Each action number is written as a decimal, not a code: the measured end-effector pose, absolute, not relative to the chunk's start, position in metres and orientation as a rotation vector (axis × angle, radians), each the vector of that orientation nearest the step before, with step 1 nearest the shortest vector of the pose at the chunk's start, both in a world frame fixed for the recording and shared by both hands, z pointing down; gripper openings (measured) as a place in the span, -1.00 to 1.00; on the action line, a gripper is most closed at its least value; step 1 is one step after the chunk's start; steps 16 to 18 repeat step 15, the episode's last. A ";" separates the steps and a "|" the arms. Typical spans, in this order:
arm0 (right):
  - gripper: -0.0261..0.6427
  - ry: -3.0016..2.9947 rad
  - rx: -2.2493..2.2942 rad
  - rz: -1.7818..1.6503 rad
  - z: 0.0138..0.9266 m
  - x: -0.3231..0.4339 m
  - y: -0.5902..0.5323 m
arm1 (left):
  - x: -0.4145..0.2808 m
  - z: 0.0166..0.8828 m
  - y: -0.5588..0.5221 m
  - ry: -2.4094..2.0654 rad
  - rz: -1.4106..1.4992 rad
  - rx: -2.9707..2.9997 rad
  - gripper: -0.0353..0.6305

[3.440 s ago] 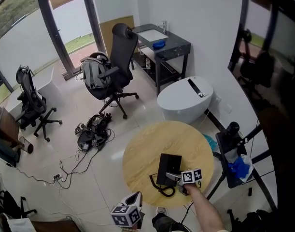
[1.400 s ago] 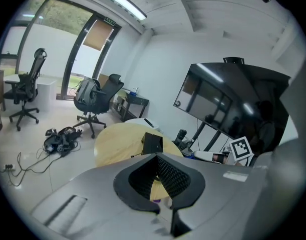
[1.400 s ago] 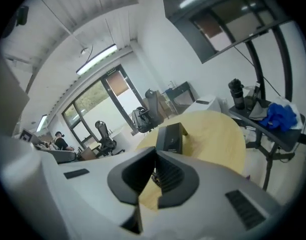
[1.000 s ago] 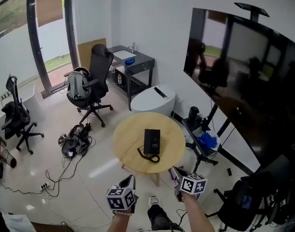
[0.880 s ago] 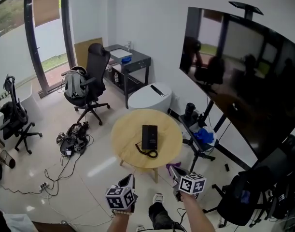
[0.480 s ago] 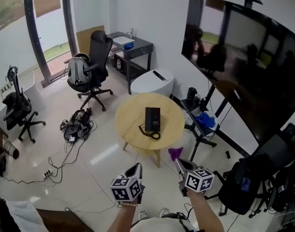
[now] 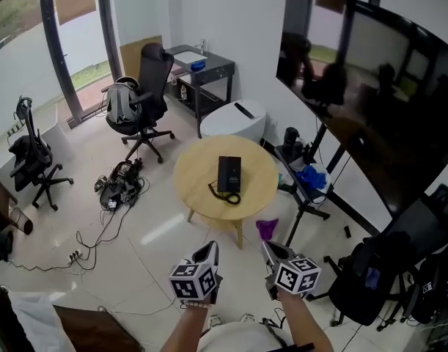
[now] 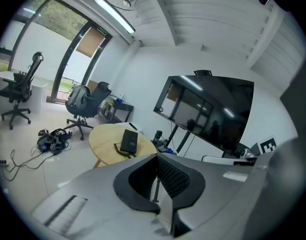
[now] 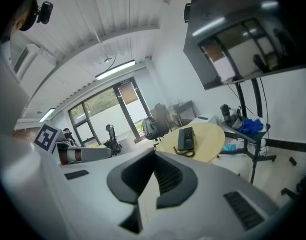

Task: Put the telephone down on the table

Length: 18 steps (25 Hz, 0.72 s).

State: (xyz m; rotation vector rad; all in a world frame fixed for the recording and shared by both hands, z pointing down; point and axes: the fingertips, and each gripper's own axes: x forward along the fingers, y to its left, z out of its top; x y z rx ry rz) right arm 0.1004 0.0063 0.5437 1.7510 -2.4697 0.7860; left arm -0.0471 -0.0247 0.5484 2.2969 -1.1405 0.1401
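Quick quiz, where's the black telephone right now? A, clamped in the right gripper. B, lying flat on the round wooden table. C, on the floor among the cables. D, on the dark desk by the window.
B: the telephone lies flat on the round table, with the left gripper and the right gripper both empty and well short of it.

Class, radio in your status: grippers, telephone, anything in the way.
Left gripper, right gripper shut, empty. Telephone lying on table, clear of both. Purple item on floor between.
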 end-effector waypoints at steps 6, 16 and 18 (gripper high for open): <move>-0.89 -2.502 1.747 0.799 0.538 0.114 0.010 | -0.032 0.554 -0.020 -1.151 0.144 2.279 -0.93; -0.89 -2.499 1.758 0.829 0.542 0.135 0.020 | -0.017 0.557 -0.010 -1.151 0.148 2.268 -0.93; -0.89 -2.499 1.758 0.829 0.542 0.135 0.020 | -0.017 0.557 -0.010 -1.151 0.148 2.268 -0.93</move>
